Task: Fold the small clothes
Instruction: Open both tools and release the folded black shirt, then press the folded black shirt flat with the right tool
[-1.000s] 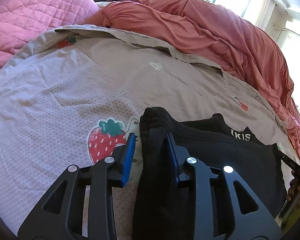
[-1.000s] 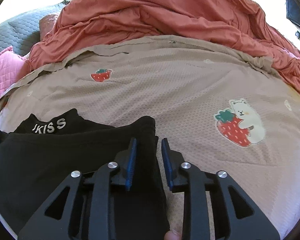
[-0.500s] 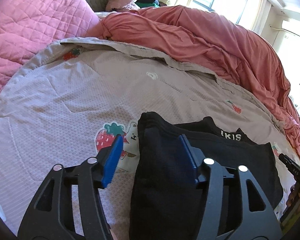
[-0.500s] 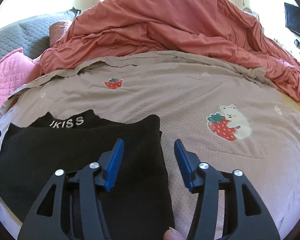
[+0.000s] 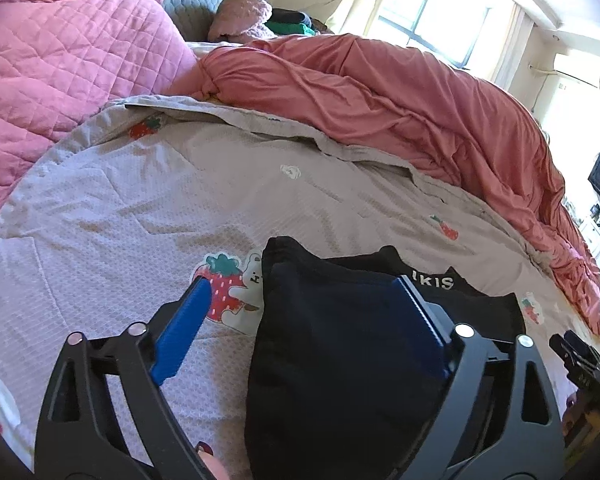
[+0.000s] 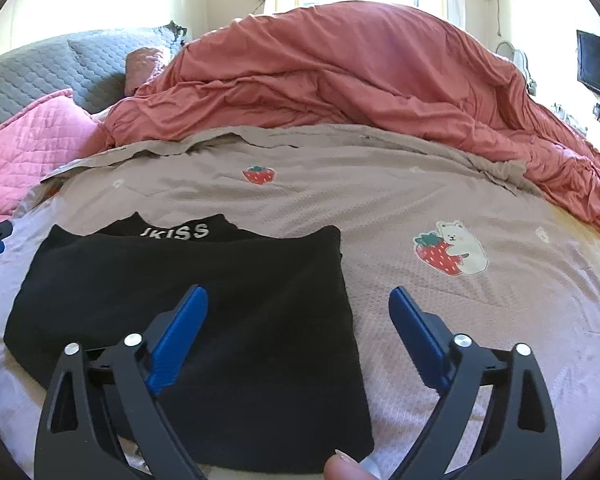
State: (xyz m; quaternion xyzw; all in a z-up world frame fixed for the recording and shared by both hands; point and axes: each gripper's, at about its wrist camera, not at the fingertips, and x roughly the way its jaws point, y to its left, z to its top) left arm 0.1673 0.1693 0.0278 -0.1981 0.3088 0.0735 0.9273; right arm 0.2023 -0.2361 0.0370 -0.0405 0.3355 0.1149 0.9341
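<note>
**Both grips let go — fold laid down**

Left wrist view: left gripper (image 5: 304,320) spread wide, jaws just opened, nothing pinched. Black garment (image 5: 340,360) lying slack on the strawberry-print bedspread (image 5: 140,208), its left edge below and between the blue pads (image 5: 180,332) but untouched by them. A second earlier, clamped on that same edge.

Right wrist view: right gripper (image 6: 298,336) likewise parted, jaws just opened, hovering over the garment's right edge. Garment folded flat, lettered waistband (image 6: 176,232) peeking out at the far side (pink duvet (image 6: 360,80) heaped beyond). Probably one fold finished; next likely a fresh grasp for another fold.
</note>
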